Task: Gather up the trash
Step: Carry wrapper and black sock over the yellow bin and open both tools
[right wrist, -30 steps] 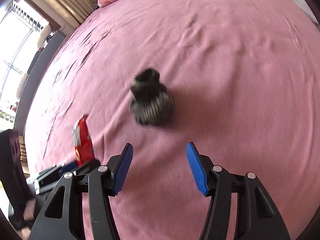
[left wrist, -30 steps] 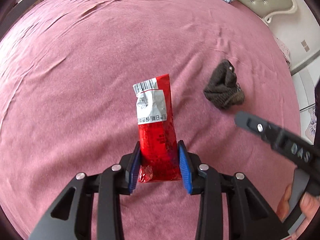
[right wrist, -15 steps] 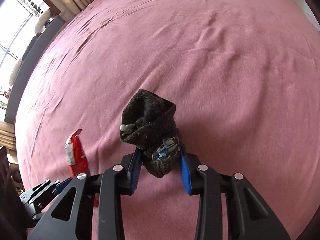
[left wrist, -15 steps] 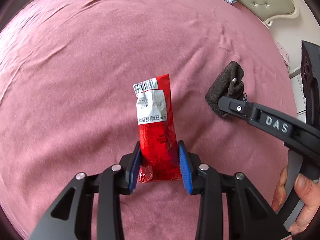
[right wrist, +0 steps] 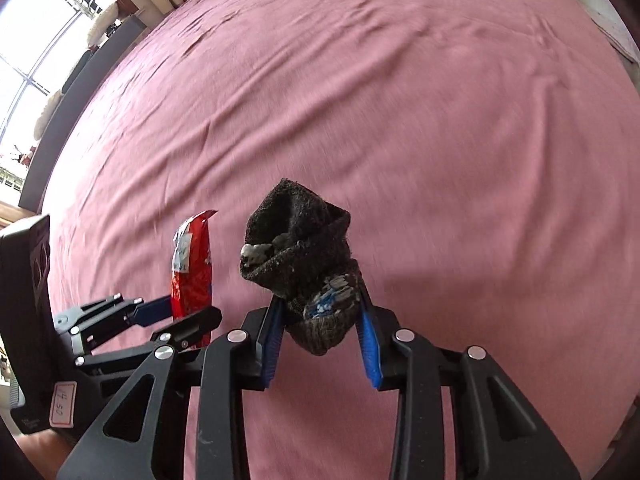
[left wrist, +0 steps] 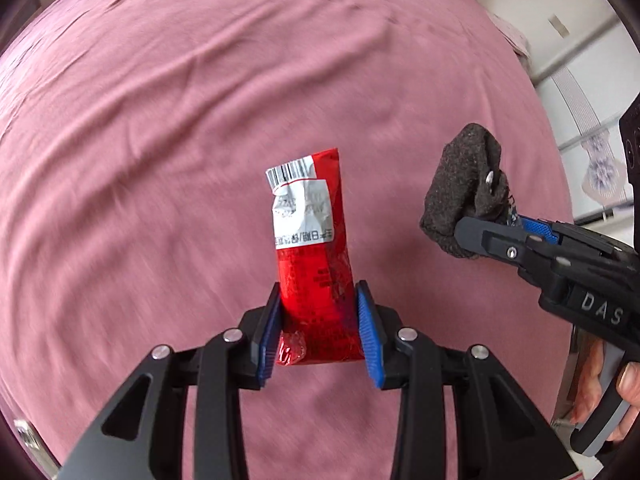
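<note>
My left gripper (left wrist: 318,322) is shut on a red snack wrapper (left wrist: 312,240) with a white label and barcode, held upright above the pink bed (left wrist: 160,140). My right gripper (right wrist: 320,334) is shut on a dark crumpled sock (right wrist: 304,256), lifted off the bed. In the left wrist view the right gripper (left wrist: 486,226) holds the sock (left wrist: 460,188) at the right. In the right wrist view the left gripper (right wrist: 176,312) with the wrapper (right wrist: 192,268) is at the lower left.
The pink bedspread (right wrist: 360,100) fills both views. A window and curtains (right wrist: 60,40) lie beyond the bed's far left edge. White furniture (left wrist: 580,60) stands past the bed's right edge.
My right gripper reached the sock, shut on it and lifted it off the bed. The left gripper kept its hold on the wrapper and rose slightly.
</note>
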`<state>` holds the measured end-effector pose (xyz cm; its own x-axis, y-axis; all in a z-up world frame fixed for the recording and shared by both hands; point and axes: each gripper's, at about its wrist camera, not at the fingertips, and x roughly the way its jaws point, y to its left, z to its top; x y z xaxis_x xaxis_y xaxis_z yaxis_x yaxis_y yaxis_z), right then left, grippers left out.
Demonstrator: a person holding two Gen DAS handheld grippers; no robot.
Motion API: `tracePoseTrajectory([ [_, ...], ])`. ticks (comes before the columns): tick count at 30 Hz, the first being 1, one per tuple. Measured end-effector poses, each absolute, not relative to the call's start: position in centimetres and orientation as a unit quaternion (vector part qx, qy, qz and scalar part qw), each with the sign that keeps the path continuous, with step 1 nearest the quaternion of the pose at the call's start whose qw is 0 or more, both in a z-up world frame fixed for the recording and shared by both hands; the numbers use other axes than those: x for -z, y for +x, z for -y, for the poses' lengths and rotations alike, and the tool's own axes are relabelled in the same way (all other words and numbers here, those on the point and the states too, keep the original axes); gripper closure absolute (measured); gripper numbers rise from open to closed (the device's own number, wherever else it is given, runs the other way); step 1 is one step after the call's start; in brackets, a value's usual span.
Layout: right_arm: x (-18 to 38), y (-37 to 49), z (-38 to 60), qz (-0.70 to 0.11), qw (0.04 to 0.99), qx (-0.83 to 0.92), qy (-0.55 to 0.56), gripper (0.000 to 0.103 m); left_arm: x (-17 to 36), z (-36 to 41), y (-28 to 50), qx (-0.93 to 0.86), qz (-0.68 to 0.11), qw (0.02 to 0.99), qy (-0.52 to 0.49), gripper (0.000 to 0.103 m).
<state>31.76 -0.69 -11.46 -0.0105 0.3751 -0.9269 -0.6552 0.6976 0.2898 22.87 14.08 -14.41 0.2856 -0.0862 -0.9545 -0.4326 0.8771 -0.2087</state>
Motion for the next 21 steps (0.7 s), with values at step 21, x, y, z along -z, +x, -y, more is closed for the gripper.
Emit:
tracePoseTrajectory([
  [21, 8.3, 15.6, 31.0, -0.648, 0.714, -0.261, -0.048, 0.07, 12.8, 16.1, 12.2, 0.045, -0.662, 0.738, -0.119, 0.067],
])
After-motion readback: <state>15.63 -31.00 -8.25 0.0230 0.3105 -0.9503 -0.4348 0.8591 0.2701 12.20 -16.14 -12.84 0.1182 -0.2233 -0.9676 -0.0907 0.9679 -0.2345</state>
